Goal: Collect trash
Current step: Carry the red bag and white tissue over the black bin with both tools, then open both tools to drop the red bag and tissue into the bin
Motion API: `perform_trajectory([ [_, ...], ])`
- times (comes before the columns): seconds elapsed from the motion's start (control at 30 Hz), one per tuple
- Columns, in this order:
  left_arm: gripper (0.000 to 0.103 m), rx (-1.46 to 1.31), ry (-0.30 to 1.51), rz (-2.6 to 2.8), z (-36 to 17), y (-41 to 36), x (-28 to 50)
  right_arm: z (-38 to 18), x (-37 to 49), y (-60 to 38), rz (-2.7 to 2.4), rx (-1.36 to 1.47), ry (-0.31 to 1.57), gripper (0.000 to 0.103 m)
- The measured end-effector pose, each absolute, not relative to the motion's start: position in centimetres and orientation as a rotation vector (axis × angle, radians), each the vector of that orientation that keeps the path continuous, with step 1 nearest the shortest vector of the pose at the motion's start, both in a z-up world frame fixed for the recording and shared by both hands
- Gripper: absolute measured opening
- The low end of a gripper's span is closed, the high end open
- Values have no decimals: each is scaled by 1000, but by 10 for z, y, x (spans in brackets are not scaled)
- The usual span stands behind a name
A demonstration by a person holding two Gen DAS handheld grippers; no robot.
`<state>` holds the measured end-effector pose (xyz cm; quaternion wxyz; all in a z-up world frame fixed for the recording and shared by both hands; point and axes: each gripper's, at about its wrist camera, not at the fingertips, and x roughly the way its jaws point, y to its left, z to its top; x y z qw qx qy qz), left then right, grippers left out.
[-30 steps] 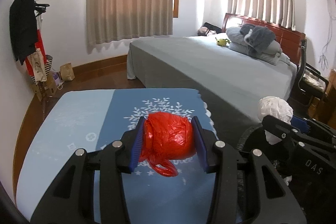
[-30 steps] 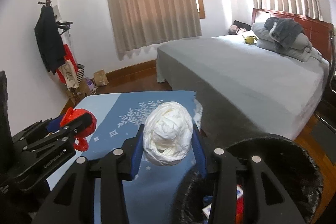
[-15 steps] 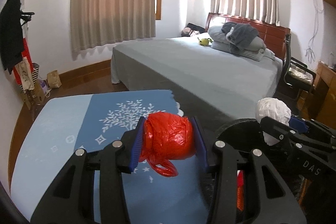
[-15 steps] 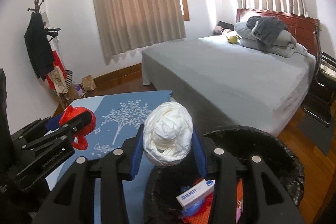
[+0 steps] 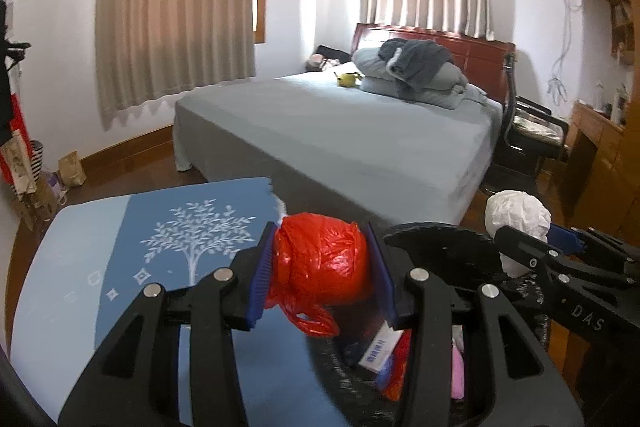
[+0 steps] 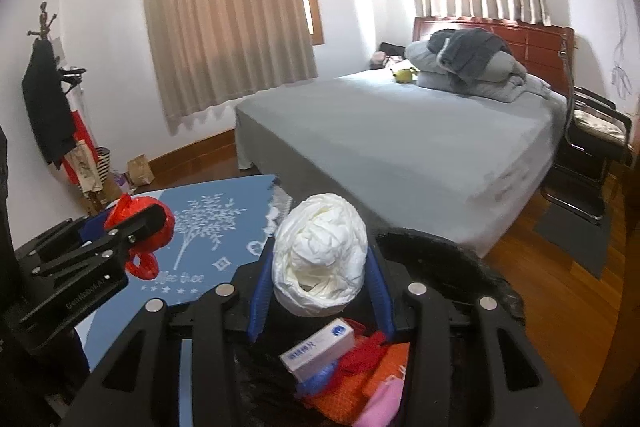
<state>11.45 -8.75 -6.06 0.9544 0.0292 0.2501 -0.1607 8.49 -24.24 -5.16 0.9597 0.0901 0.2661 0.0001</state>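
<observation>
My left gripper [image 5: 322,267] is shut on a balled red plastic bag [image 5: 324,265] and holds it over the left rim of a black-lined trash bin [image 5: 436,241]. My right gripper [image 6: 318,267] is shut on a balled white plastic bag [image 6: 320,259] and holds it over the bin [image 6: 452,259]. The bin holds a small white box [image 6: 318,347], red and orange wrappers and a pink piece. The left gripper with the red bag shows in the right wrist view [image 6: 144,227]. The right gripper with the white bag shows in the left wrist view [image 5: 516,219].
A table with a blue tree-print cloth [image 5: 120,259] stands left of the bin. A large grey bed [image 6: 400,139] lies beyond. A black chair [image 6: 592,147] stands at the right on the wooden floor. A coat rack [image 6: 48,99] stands at the left wall.
Both grippers have moved right, off the blue table and over the bin, each still holding its bag. The bin's contents have come into view.
</observation>
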Motion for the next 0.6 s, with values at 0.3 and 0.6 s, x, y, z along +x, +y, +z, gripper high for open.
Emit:
perform_trajectory([
  [0.3, 43, 81, 507, -404, -67, -120, 110, -60, 68, -272, -73, 198, 549, 43],
  [0.6, 43, 89, 522, -500, -82, -148, 111, -71, 63, -293, -113, 206, 572, 43],
])
